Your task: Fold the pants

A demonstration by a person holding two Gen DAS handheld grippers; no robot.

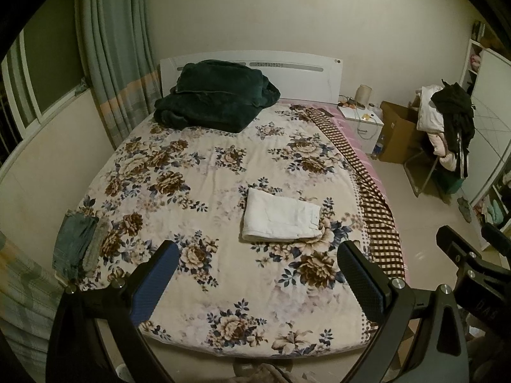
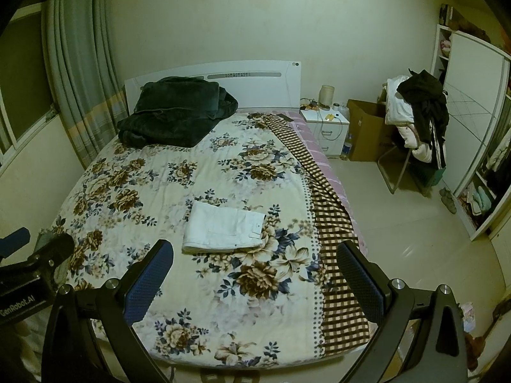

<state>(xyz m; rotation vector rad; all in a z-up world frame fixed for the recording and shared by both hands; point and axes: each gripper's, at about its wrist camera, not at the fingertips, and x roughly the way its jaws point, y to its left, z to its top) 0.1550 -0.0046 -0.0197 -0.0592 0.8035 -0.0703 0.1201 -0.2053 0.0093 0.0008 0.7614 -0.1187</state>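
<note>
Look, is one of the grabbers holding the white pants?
No, the folded white pants lie alone on the flowered bedspread, with both sets of jaws open and away from them.

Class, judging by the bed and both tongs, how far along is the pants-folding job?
Done: the white pants lie folded in a neat rectangle on the floral bedspread. In hand: nothing; left tongs and right tongs are open, held back from the bed. Left: seemingly nothing for the white pair.

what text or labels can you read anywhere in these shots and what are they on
"GenRobot.AI", first letter cut by the frame edge: black body of the left gripper, seen in the right wrist view.
"DAS", faint, uncertain: black body of the right gripper, left wrist view.
Brown cardboard box marking: too blurred to read.
</note>
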